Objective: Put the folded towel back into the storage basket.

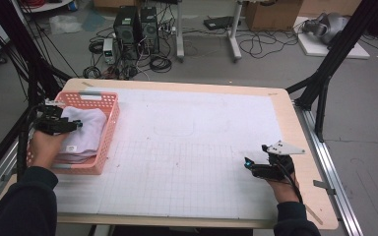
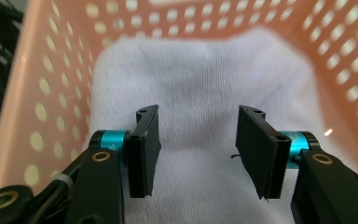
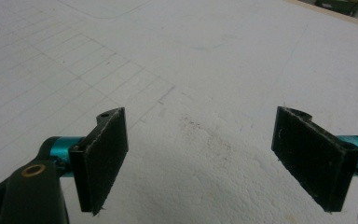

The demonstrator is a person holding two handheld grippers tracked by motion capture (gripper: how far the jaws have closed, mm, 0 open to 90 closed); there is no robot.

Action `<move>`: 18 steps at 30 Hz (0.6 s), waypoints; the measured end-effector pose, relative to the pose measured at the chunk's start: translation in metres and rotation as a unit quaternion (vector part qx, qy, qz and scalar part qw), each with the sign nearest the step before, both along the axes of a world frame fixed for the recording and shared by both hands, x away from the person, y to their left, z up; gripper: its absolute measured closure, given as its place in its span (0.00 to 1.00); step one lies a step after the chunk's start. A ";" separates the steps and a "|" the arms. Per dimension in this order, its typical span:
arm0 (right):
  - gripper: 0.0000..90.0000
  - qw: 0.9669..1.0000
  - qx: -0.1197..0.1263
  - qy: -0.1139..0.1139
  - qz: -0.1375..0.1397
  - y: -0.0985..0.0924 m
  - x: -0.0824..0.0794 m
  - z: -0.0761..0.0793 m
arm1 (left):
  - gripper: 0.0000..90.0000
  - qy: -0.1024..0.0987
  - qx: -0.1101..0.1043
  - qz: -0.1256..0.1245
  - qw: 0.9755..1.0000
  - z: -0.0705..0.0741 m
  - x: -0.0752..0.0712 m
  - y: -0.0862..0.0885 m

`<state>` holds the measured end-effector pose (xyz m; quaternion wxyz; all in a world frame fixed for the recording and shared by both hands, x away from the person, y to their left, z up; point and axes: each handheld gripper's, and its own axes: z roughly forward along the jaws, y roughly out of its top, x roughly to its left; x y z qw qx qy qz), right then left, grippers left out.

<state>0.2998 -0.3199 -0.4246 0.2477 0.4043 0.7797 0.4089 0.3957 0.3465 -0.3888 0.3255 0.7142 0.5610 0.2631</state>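
Fingers [image 2: 144,154] of the left gripper [image 2: 198,154] stand apart over the white cloth [image 2: 200,79], with a clear gap between the two black pads; nothing is pinched, though the cloth's ribbed surface lies right under and between them. Whether the pad tips rest on the fabric cannot be told. In the high view the left gripper [image 1: 59,124] sits over the near left part of the pink basket [image 1: 109,129], carried by the person's left hand [image 1: 47,145], which reaches in over the basket's left wall.

White folded cloth [image 1: 86,130] fills most of that basket, lying flat inside with a small label on its near edge. The basket is a perforated pink plastic one standing at the left edge of the table [image 1: 295,132], on the white gridded mat [image 1: 192,157].

Over at the near right of the mat, the right gripper [image 1: 258,164] rests low, well apart from the basket, in the person's right hand [image 1: 283,184]. Its fingers [image 3: 102,158] are spread wide, released, with bare mat showing between them in the right gripper view. A grey three-cornered plate tops it.
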 end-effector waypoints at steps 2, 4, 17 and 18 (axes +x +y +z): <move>0.19 1.000 -0.001 0.001 0.000 0.001 0.000 0.000 | 0.60 -0.001 -0.023 -0.034 0.999 -0.001 -0.001 -0.003; 0.19 1.000 -0.003 0.000 0.002 0.001 0.000 -0.001 | 0.65 0.016 -0.014 -0.066 0.998 -0.004 -0.001 -0.007; 0.19 1.000 -0.001 0.000 0.001 0.001 0.000 0.000 | 0.44 -0.044 -0.071 -0.047 0.995 0.011 -0.010 0.001; 0.19 1.000 -0.002 -0.001 0.002 0.001 0.000 0.000 | 0.43 -0.070 -0.092 -0.047 0.992 0.017 -0.014 0.004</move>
